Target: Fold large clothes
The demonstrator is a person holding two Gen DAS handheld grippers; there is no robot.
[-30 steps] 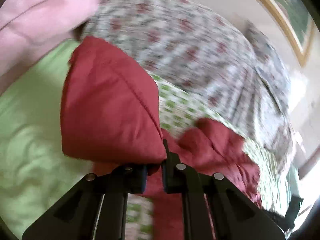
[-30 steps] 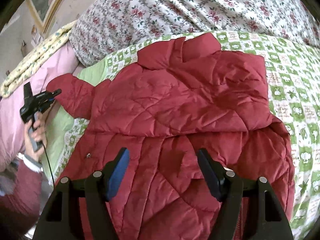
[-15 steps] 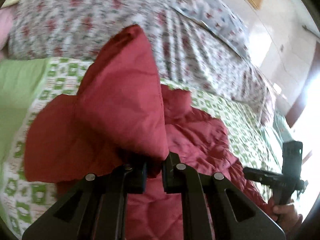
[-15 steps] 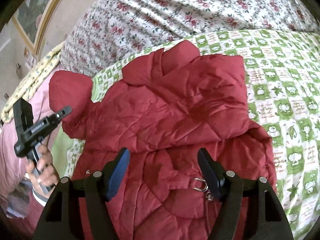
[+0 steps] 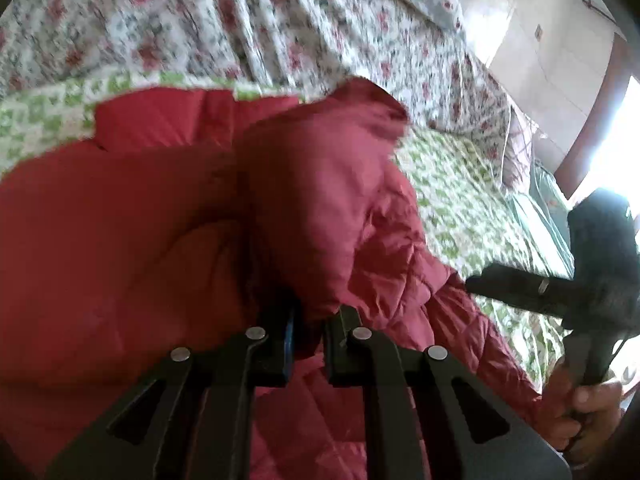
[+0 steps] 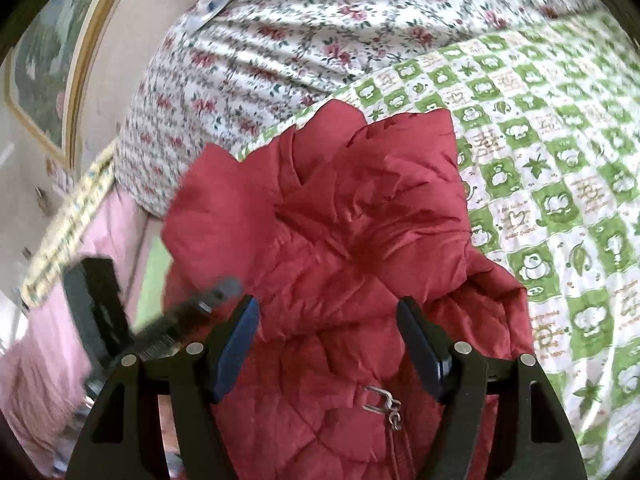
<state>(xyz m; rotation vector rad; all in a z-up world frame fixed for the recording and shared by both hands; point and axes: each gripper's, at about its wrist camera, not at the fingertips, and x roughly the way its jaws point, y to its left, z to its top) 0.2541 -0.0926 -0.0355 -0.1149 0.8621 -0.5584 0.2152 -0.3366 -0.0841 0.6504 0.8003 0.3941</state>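
Observation:
A red quilted jacket [image 6: 360,240] lies on a bed with a green-and-white checked cover [image 6: 560,160]. In the left wrist view my left gripper [image 5: 310,320] is shut on the end of the jacket's sleeve [image 5: 328,200], holding it lifted over the jacket body [image 5: 100,248]. In the right wrist view my right gripper [image 6: 326,316] hovers open above the lower part of the jacket, nothing between its fingers, near a metal zip pull [image 6: 380,400]. The left gripper [image 6: 216,292] appears blurred at the left there; the right gripper [image 5: 480,280] and a hand [image 5: 588,408] show at the right of the left wrist view.
A floral quilt [image 6: 300,40] is heaped along the far side of the bed. Pink fabric [image 6: 52,352] and a yellow-patterned edge [image 6: 72,220] lie at the left. A framed picture [image 6: 48,60] hangs on the wall. A bright doorway [image 5: 616,140] stands at the right.
My left gripper has carried the sleeve from out at the jacket's left side across over the jacket body. The right gripper shifted slightly and rolled, staying open above the jacket.

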